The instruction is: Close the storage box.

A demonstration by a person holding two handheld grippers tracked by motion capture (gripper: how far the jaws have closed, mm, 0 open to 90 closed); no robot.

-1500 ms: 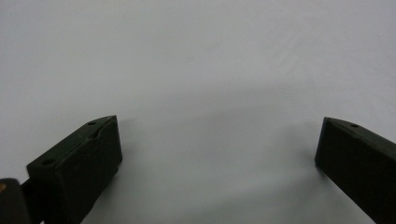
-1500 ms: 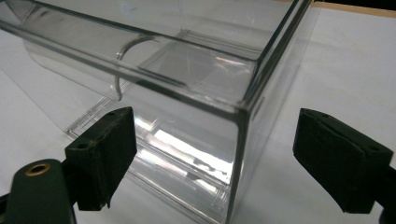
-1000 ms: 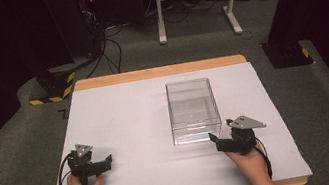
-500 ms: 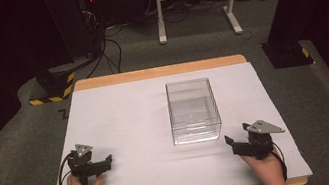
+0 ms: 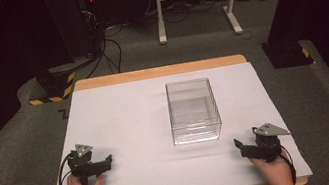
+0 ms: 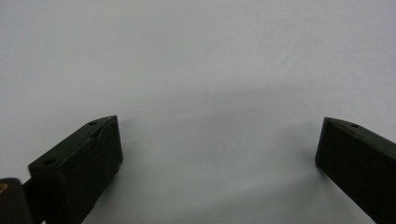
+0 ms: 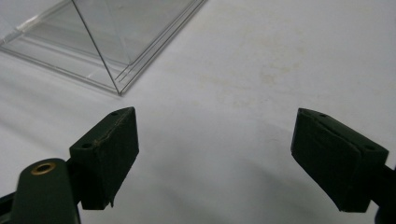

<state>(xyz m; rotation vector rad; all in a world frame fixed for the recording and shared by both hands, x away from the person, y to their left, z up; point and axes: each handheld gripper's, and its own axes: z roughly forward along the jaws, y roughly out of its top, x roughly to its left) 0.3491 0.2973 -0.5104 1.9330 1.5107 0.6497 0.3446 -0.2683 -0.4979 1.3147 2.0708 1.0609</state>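
I judge the work to be at its very start or at rest; the clear plastic box [image 5: 194,110] stands upright on the white table cover [image 5: 125,114], right of centre and toward the middle of the board, untouched and with nothing visible inside it; no gripper is in contact with it. I hold the left gripper [image 5: 105,162] low over the near left part of the cover, well apart from the box; in the left gripper view its jaws stand wide with bare white cover between them. I hold the right gripper [image 5: 238,145] near the front right edge, pointing leftward, its jaws likewise wide and holding nothing; the right gripper view shows the near corner of the box at upper left, ahead of the jaws but apart from them. What is left, in my judgement, is the whole approach and grasp of the box. Against the frame one second earlier: the right gripper has drawn back toward the near right corner, away from the box; the left gripper and the box have not moved.
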